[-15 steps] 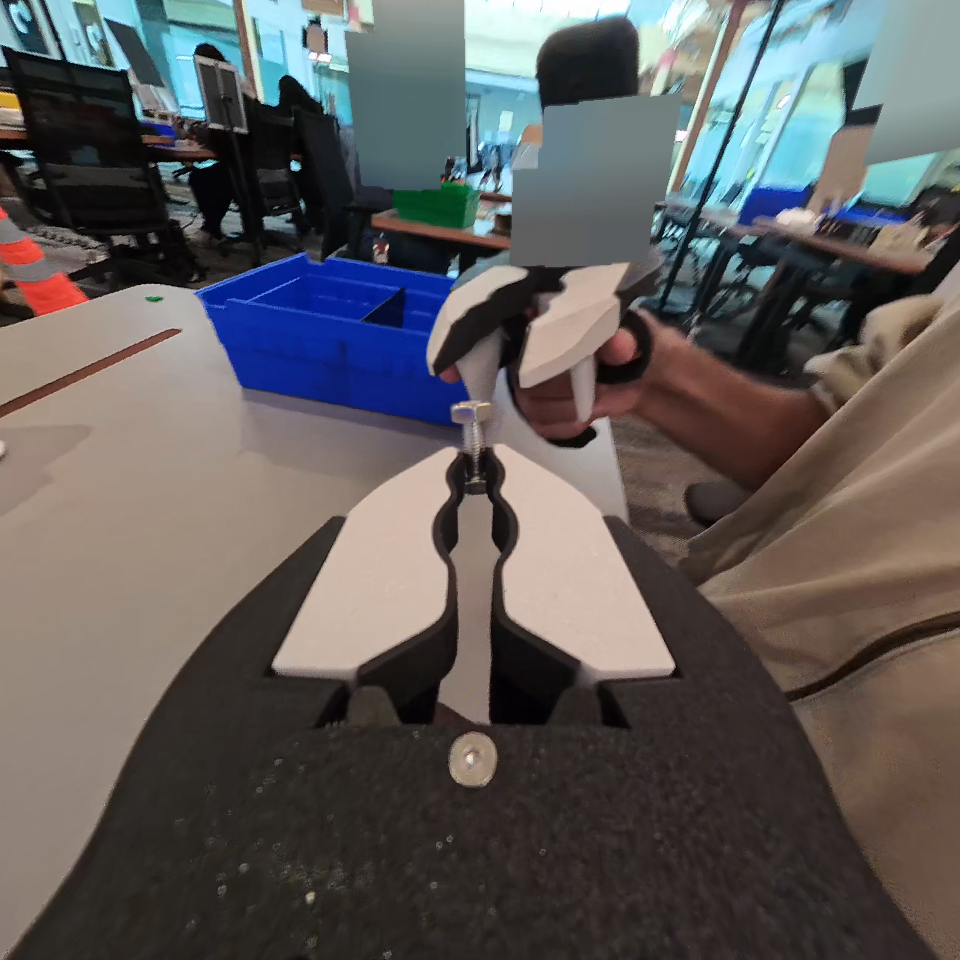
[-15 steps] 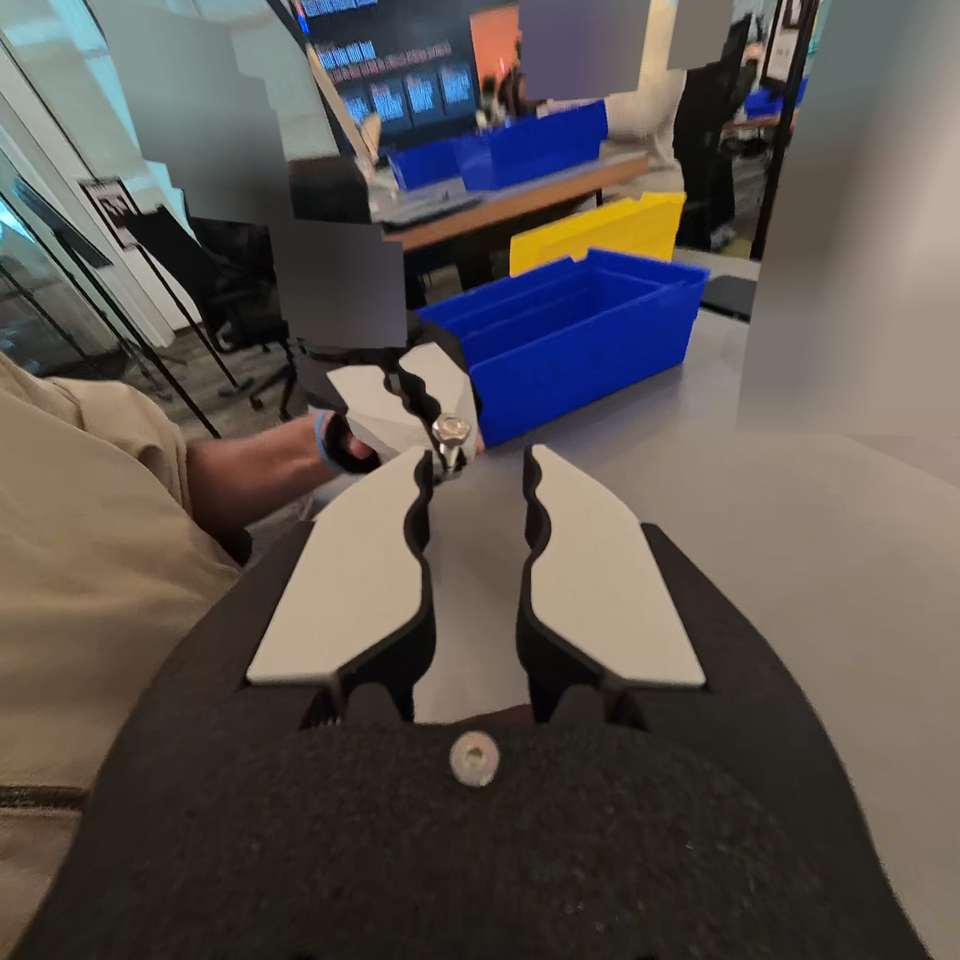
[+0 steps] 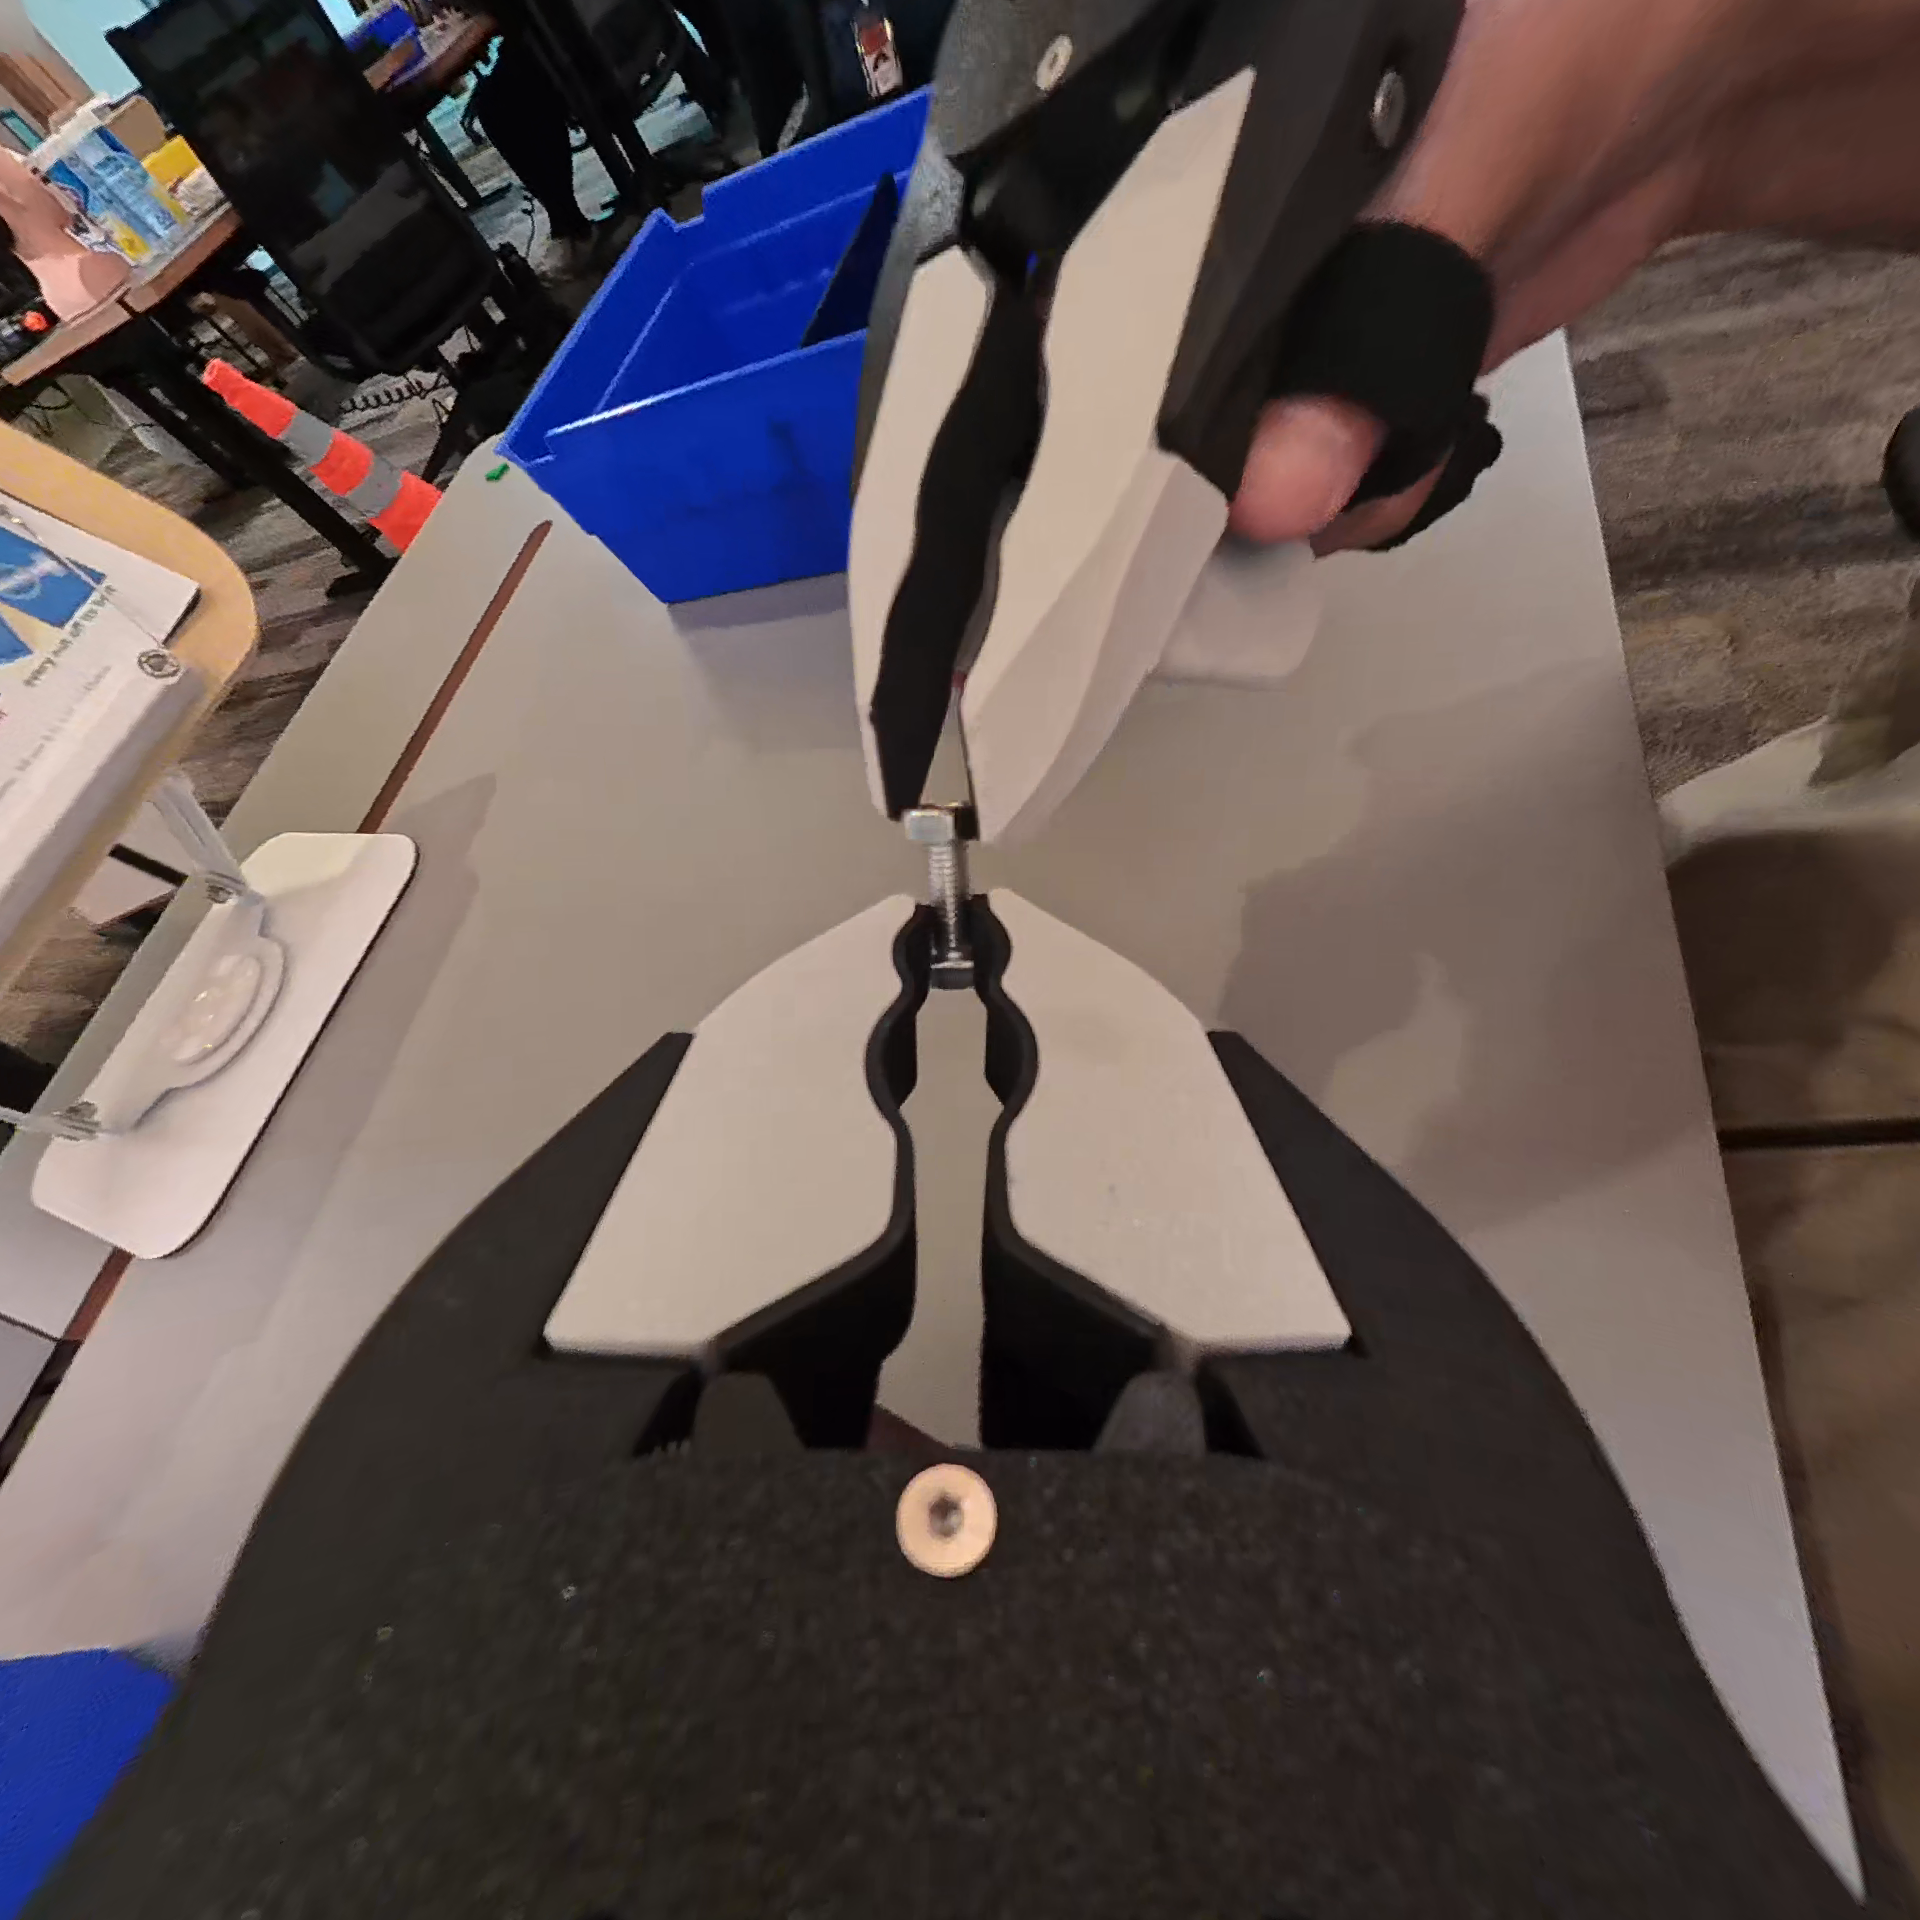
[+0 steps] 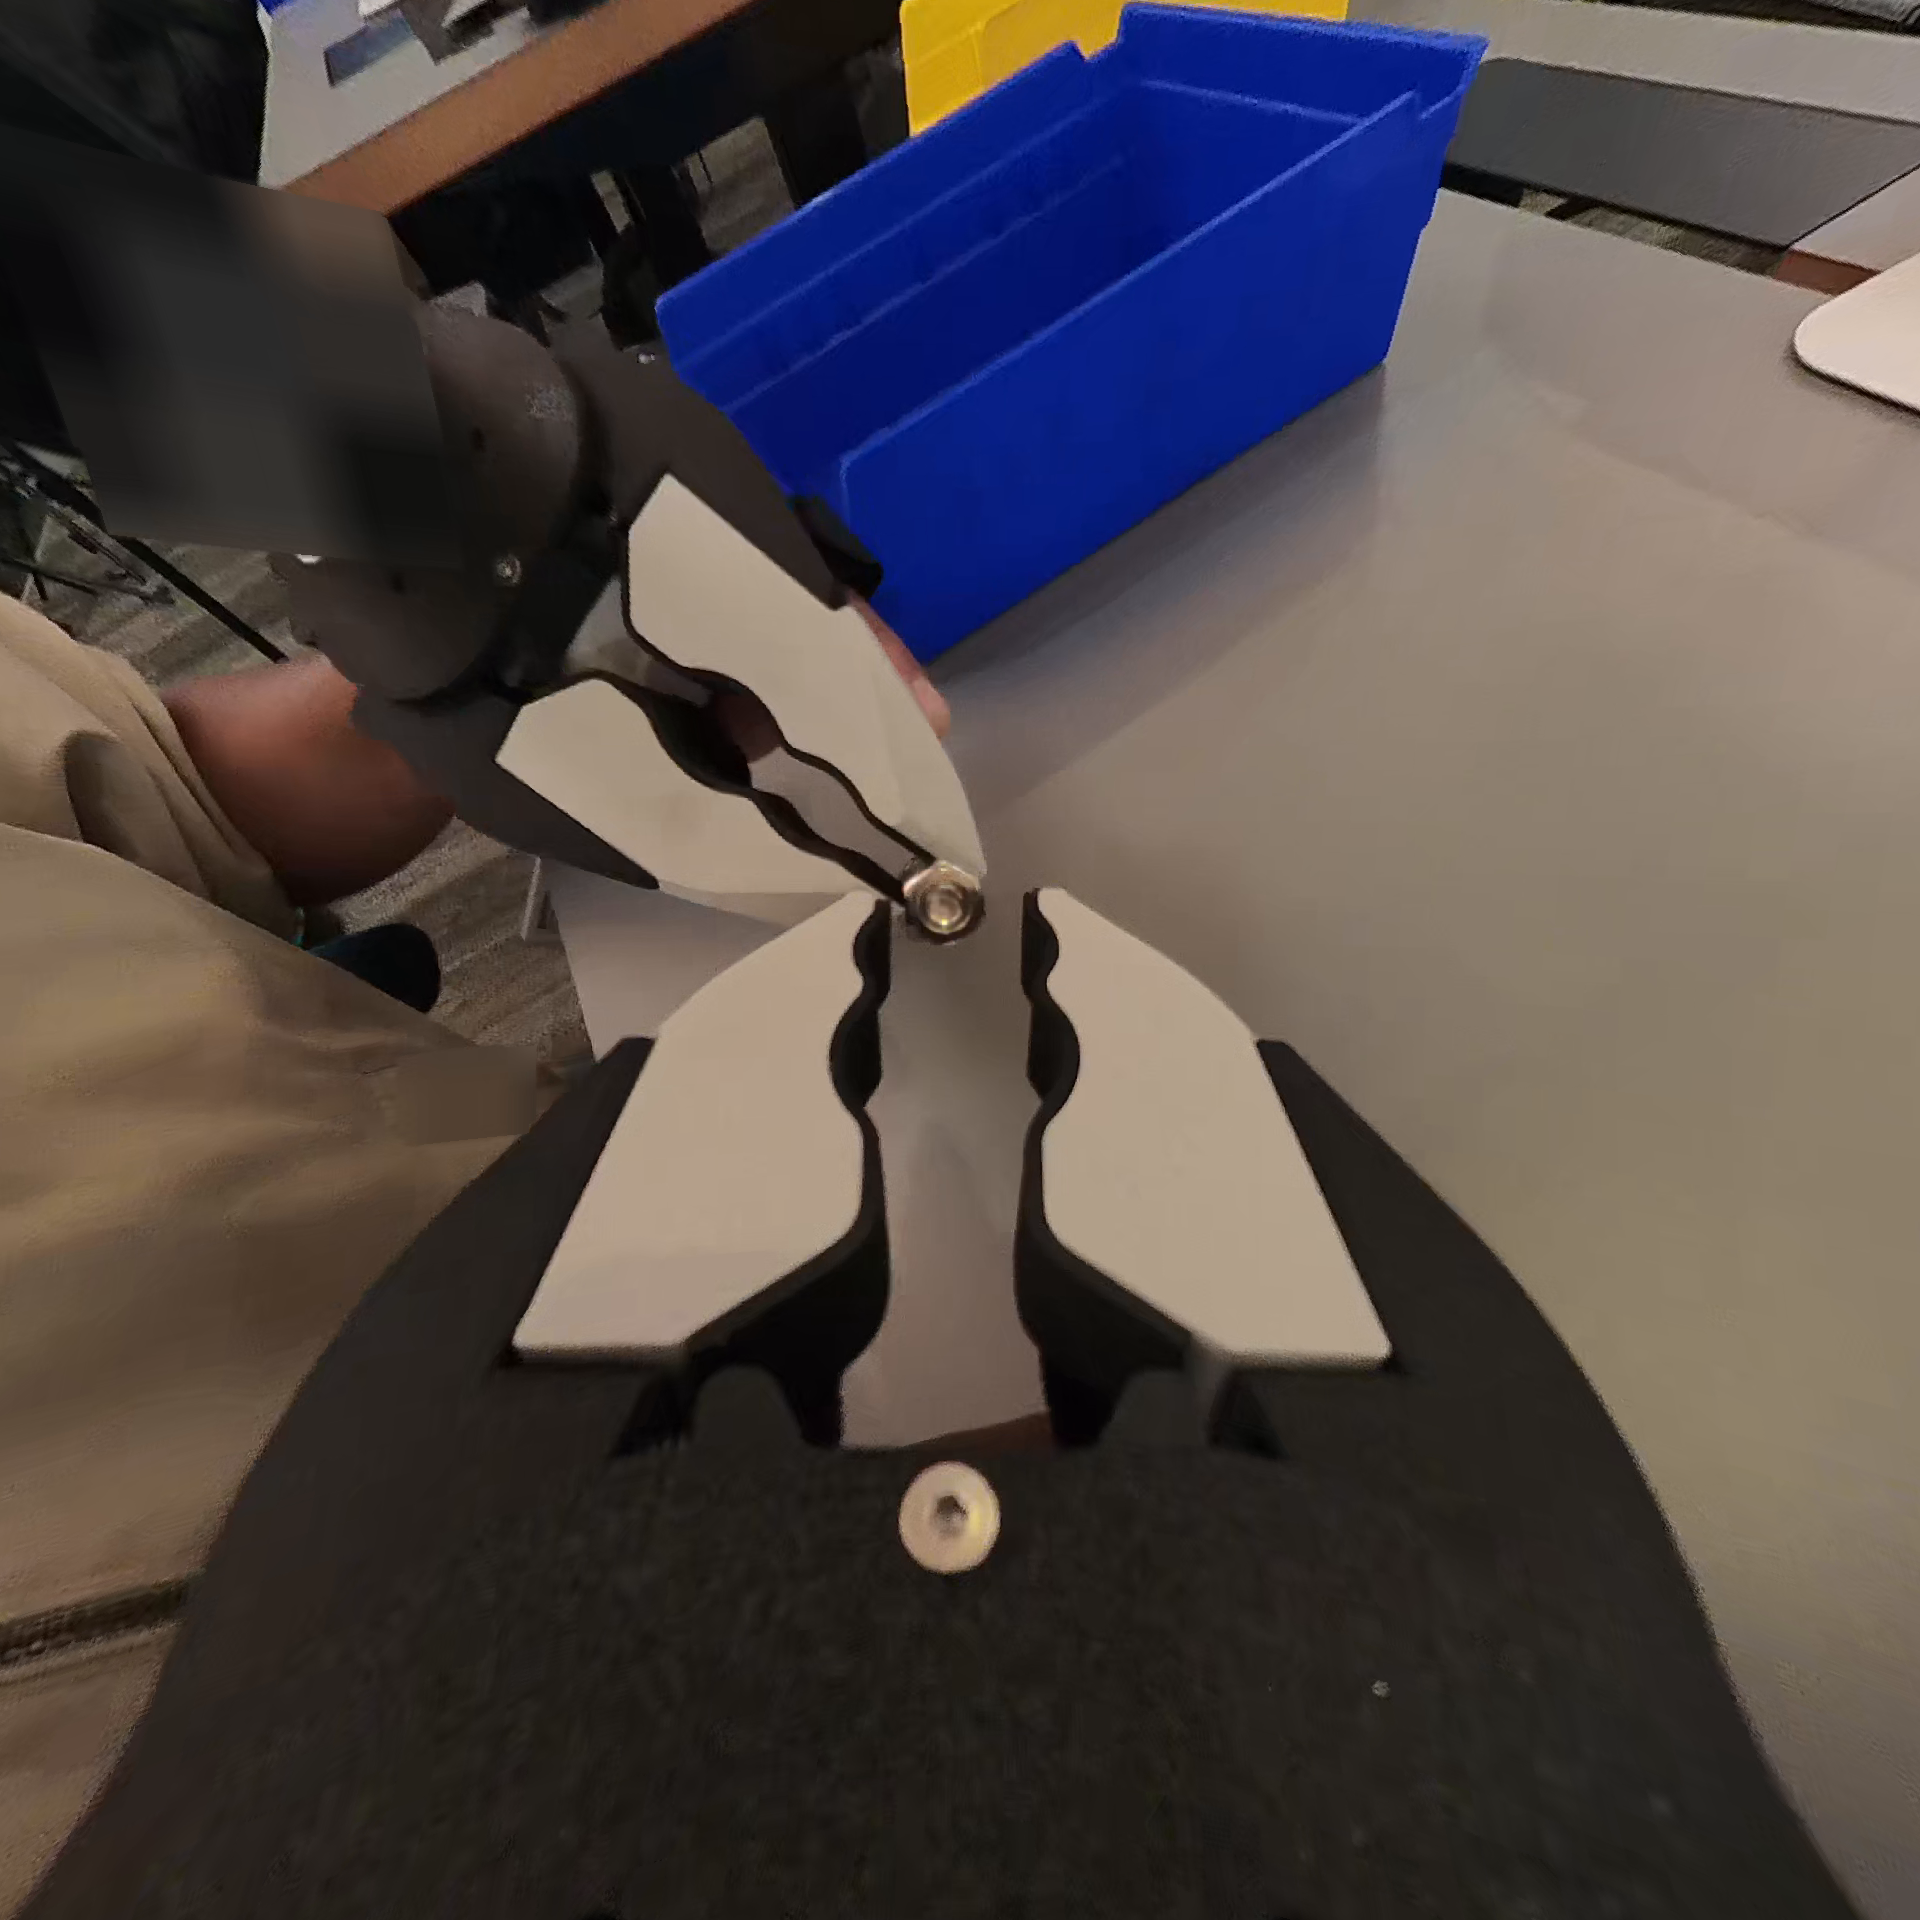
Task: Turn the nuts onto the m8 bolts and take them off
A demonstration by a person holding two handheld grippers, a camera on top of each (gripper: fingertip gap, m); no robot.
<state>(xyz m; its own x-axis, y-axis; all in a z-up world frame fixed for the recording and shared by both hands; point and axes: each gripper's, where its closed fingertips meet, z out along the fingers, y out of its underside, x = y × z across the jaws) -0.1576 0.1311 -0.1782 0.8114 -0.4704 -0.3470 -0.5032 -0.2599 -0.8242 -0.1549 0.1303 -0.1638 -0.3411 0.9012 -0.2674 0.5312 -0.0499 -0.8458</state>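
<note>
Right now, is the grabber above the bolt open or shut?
Open. In the right wrist view, the right gripper has its fingers apart, with grey table showing between them; the bolt sits by one finger.

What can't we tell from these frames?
- Left view: bolt lower end sunk between left gripper fingertips; nut or head unclear.
- Right view: bolt seen end-on, thread hidden behind its hex end.
- Both views: bin floor hidden by its walls.
- Right view: whether right gripper touches the hex, unclear.

The setting looks like a shared open-plan office or lab: a grey worktable [image 3: 644, 727] carries a blue parts bin [image 4: 1091, 343] at twelve o'clock, with wooden desks [image 4: 540, 114] and dark office chairs [image 3: 343, 208] at eleven o'clock.
</note>
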